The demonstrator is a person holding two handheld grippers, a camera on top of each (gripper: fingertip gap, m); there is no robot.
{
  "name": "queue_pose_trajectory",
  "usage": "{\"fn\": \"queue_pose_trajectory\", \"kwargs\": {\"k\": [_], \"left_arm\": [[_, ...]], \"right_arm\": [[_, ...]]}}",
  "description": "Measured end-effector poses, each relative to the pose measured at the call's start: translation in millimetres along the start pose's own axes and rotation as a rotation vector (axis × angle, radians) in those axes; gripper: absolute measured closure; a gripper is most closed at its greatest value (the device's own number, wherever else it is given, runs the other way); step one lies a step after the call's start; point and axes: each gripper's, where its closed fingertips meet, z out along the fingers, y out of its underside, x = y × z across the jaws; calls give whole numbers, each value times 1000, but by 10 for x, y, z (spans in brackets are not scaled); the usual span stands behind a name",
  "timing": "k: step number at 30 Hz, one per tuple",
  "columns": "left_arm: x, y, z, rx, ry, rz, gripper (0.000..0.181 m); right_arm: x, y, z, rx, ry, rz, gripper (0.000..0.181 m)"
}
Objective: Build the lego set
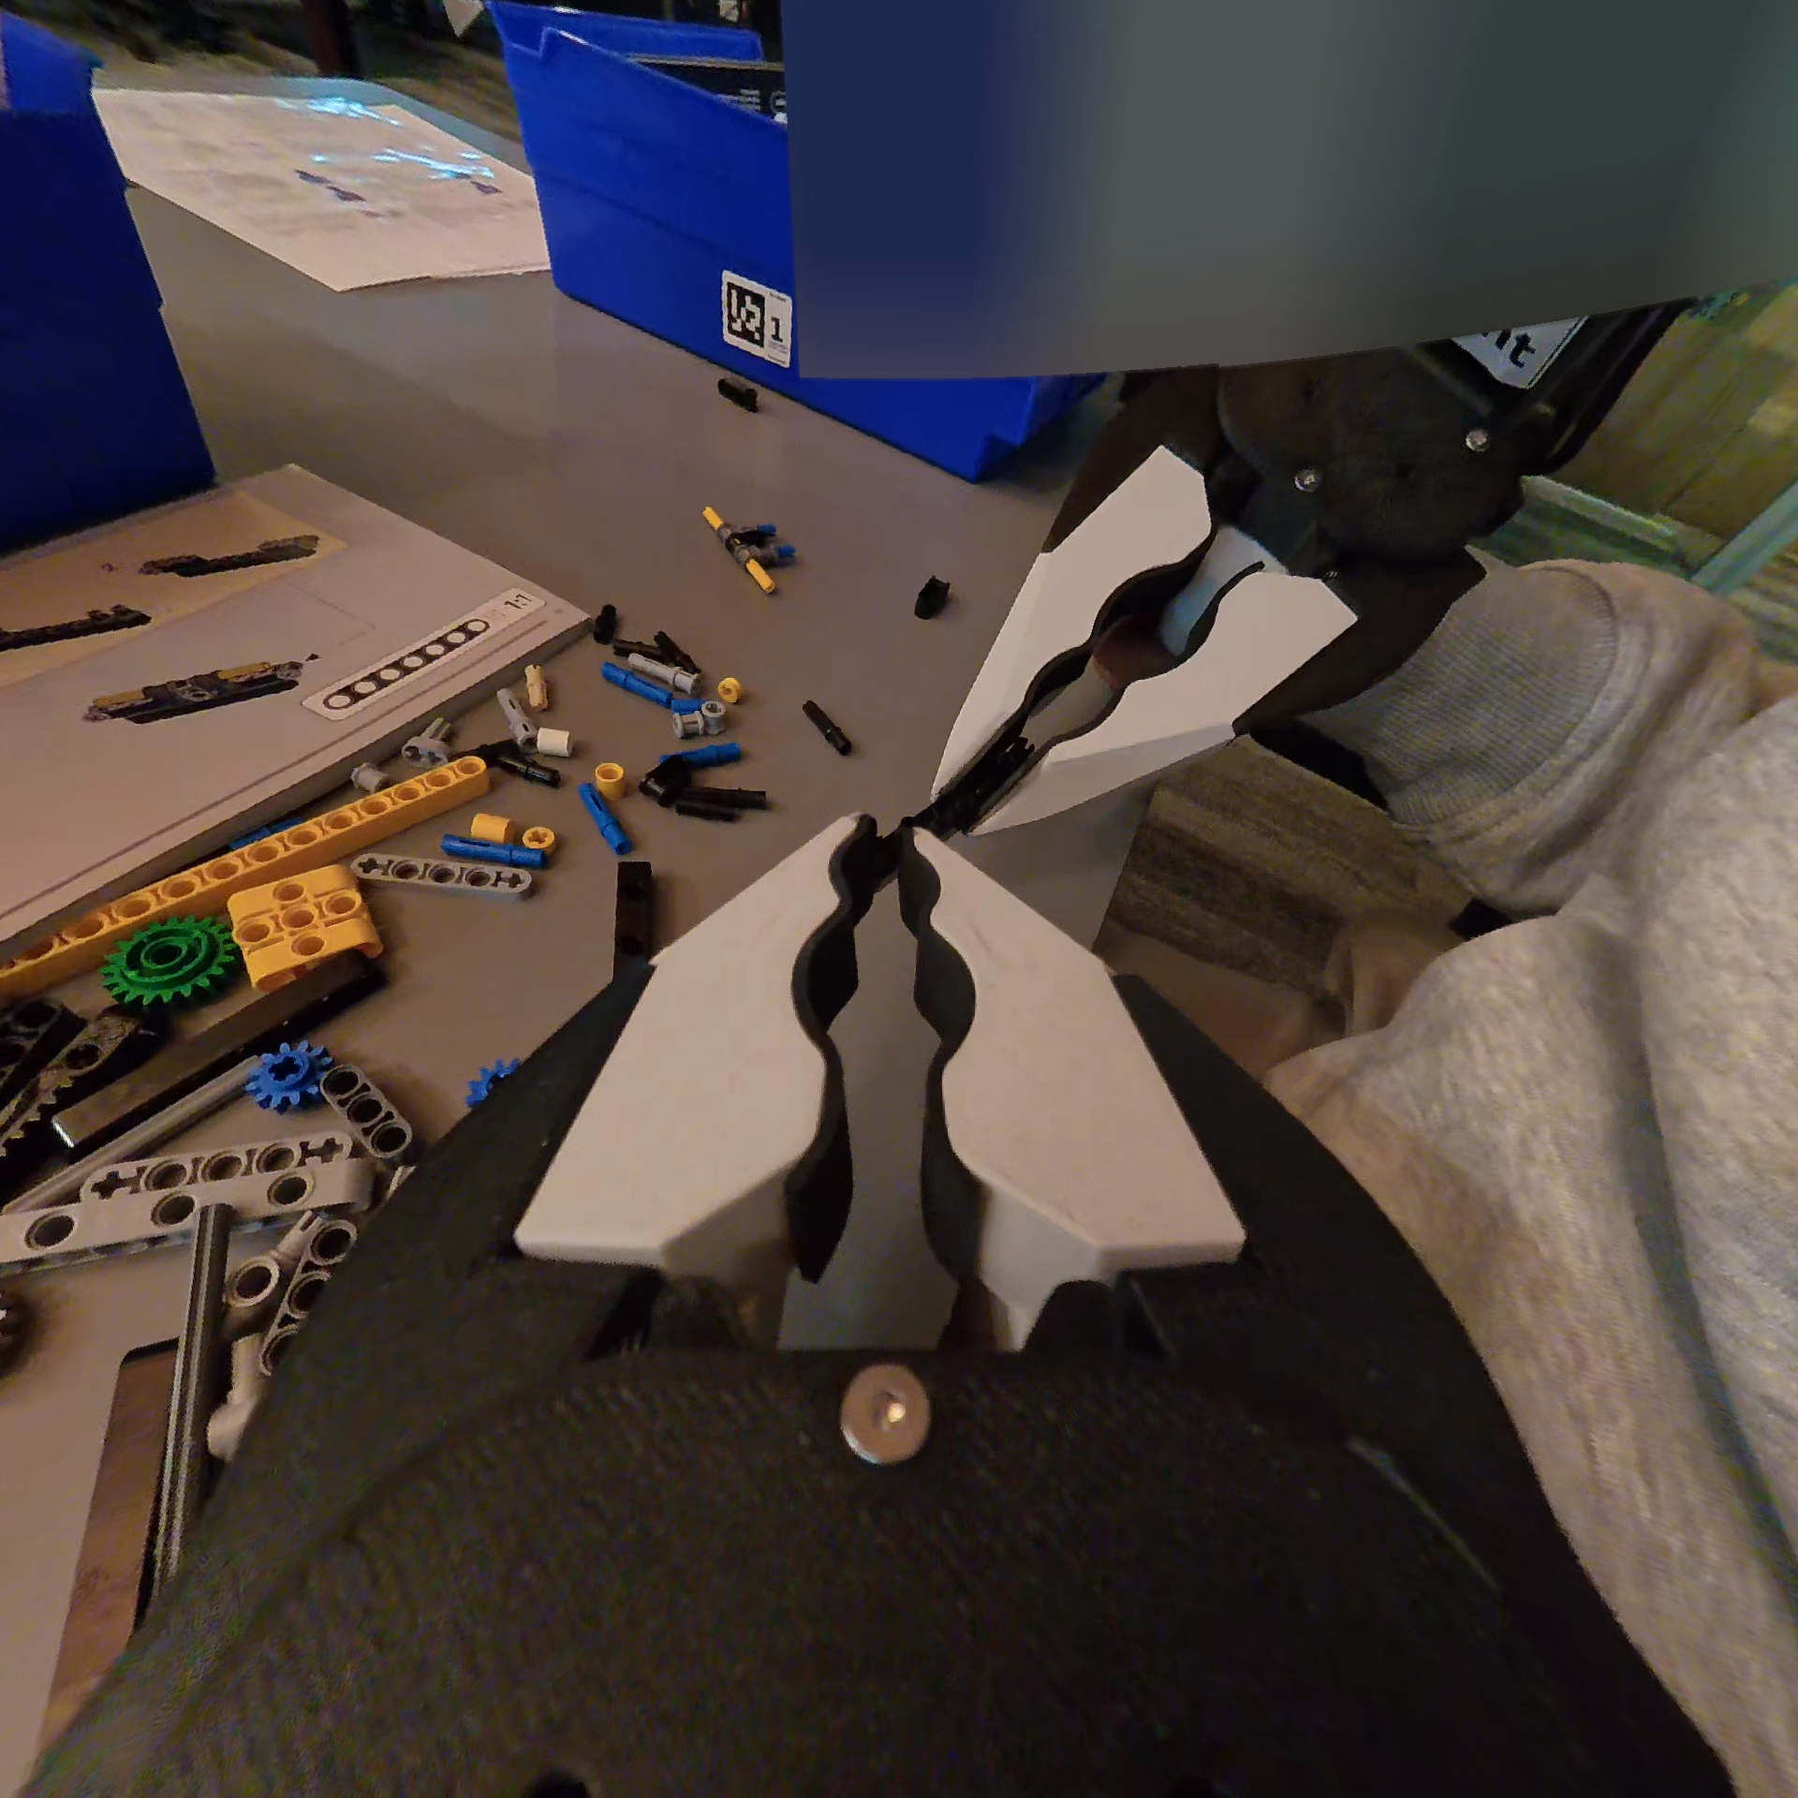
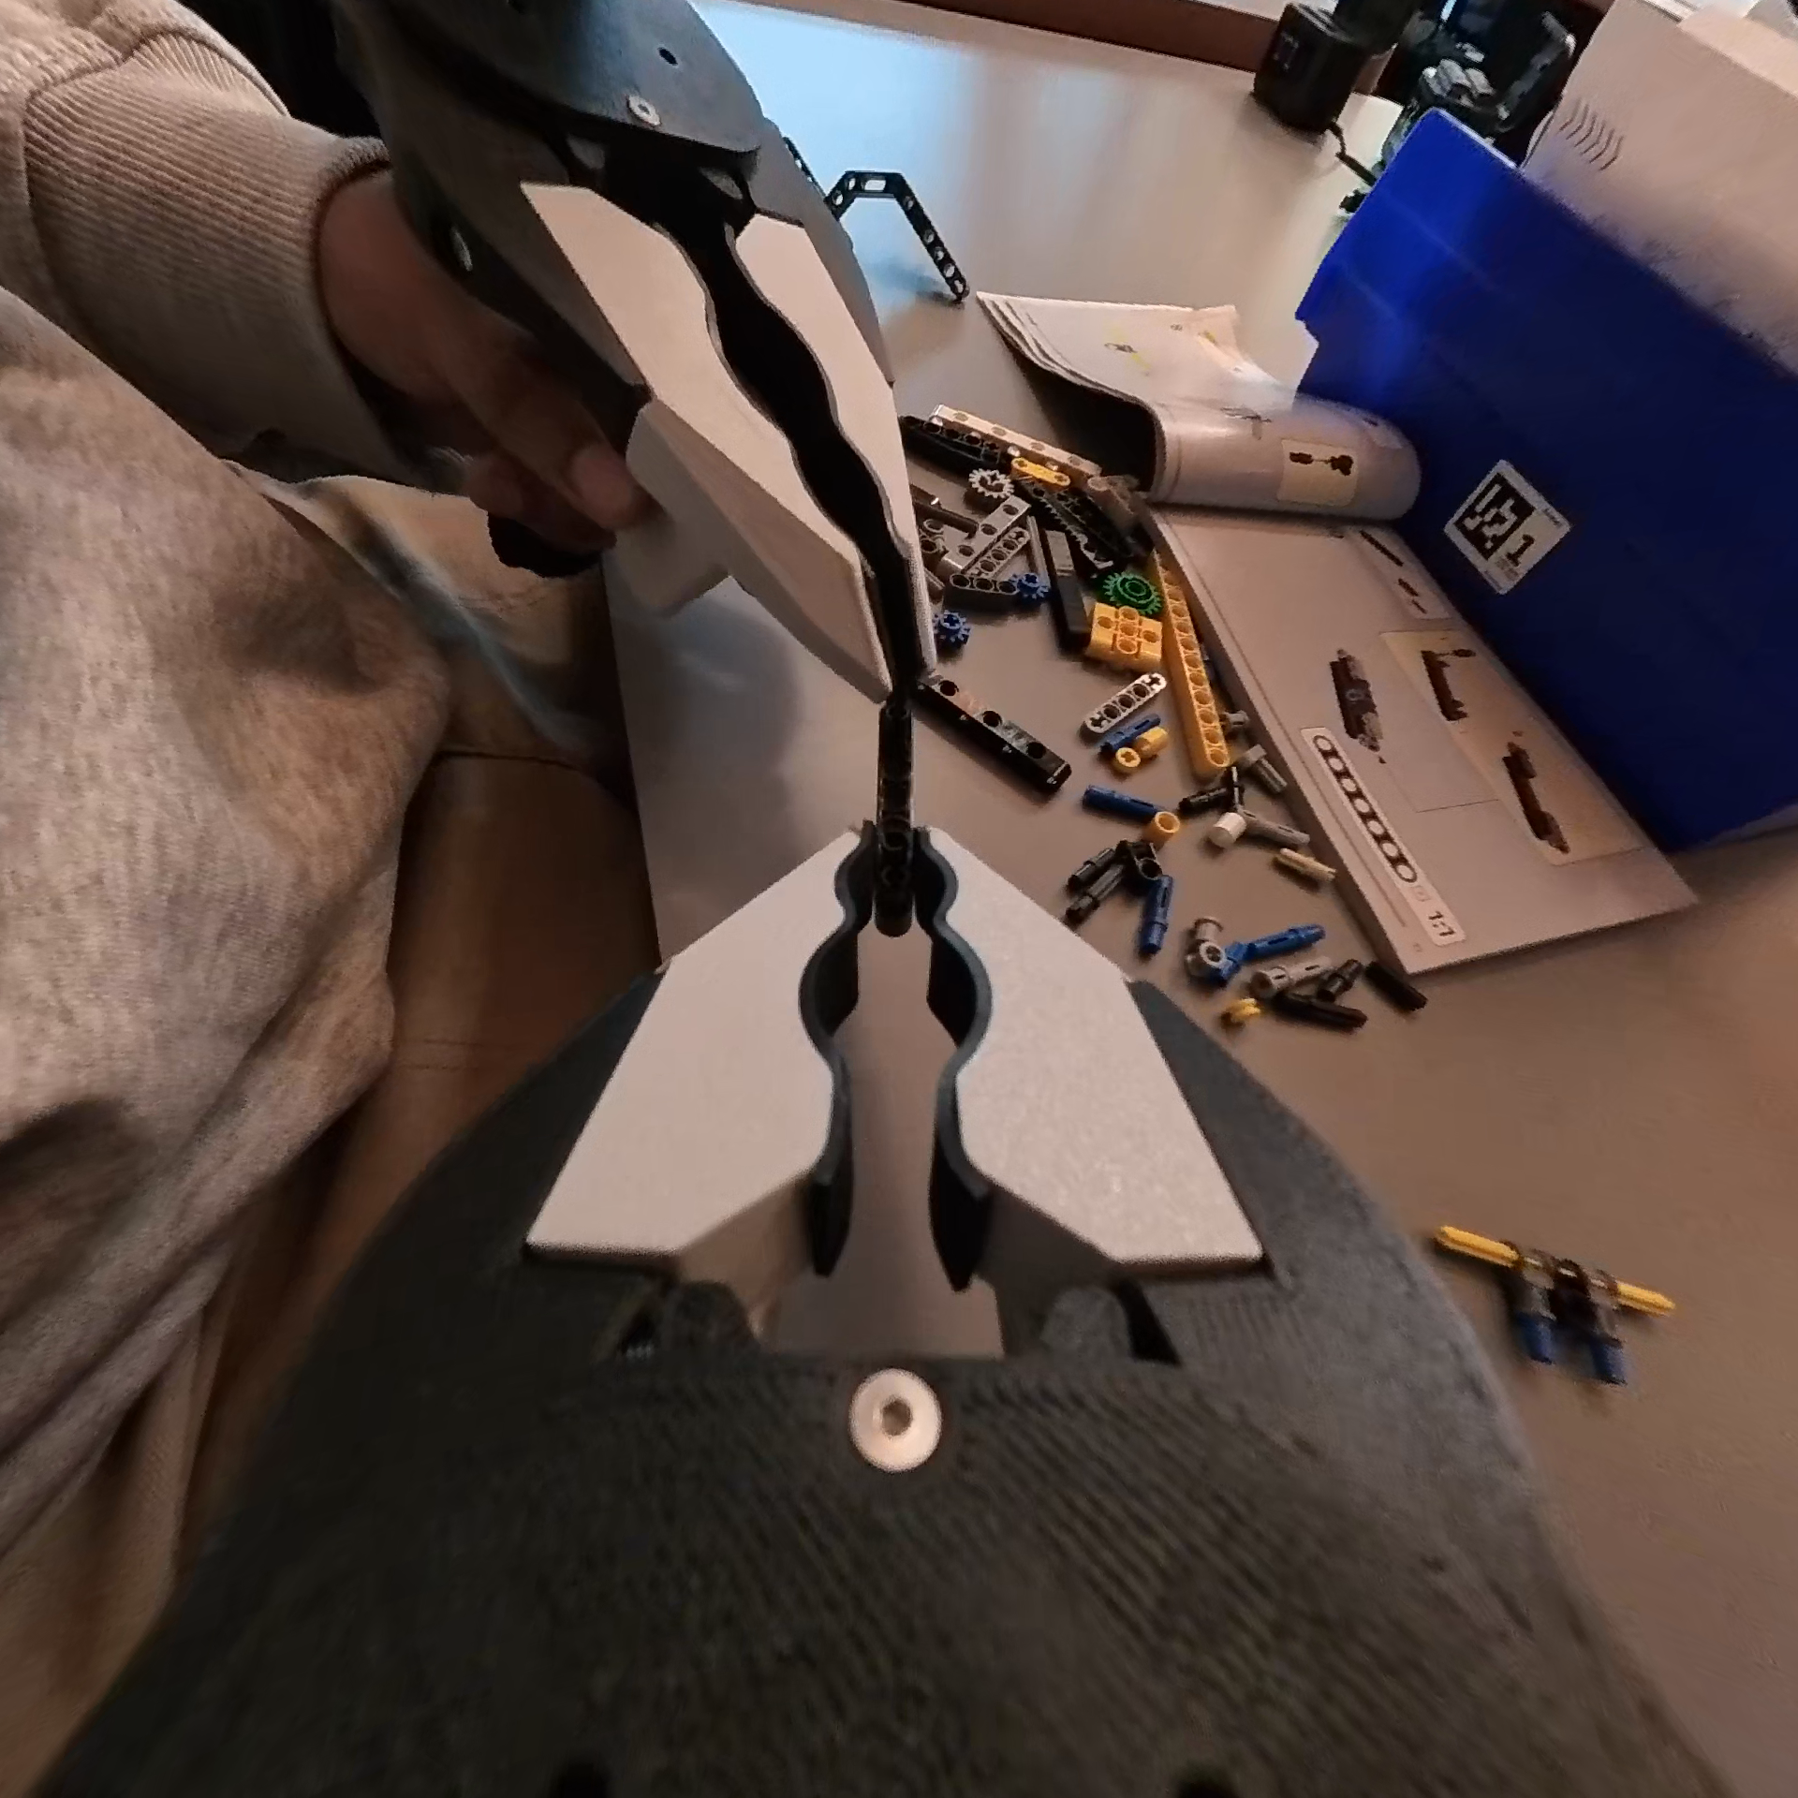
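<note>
- R gripper (image 2: 893,881): fingers clamped on the near end of a thin black beam (image 2: 895,769), held edge-on at the very tips. Prob. so most of the piece sticks out free for joining work.
- L gripper (image 1: 887,845): tips pinched together on sth small and black at the beam's far end. Can't tell if it's the beam itself or a pin going into it; too dark and small.
- So the beam spans tip to tip btw both grippers, up in the air over the table edge (image 2: 623,681), just in front of the person's grey-sleeved arm (image 2: 195,681). Two-point hold looks meant to steady it while pressing parts together.
- Next out: loose pins and connectors (image 1: 671,720), blue, black, yellow, spread flat on the table, near both grippers for quick grabs.
- A small yellow axle sub-assembly (image 2: 1557,1299) sits apart from the pile, prob. set aside as done.
- L of that: yellow beam (image 1: 263,856), green gear (image 1: 173,961), grey liftarms.
- Open instruction booklet (image 1: 243,632) beside the pile, facing the person.
- Farthest: blue bin (image 1: 662,214) w/ a tag sticker.
</note>
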Motion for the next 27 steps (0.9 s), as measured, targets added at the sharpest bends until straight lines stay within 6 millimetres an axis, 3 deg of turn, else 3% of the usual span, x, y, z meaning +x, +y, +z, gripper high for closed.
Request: {"fn": "queue_pose_trajectory", "kwargs": {"k": [27], "left_arm": [[-21, 79, 34, -59, -34, 41, 179]], "right_arm": [[-23, 19, 9, -13, -25, 63, 176]]}}
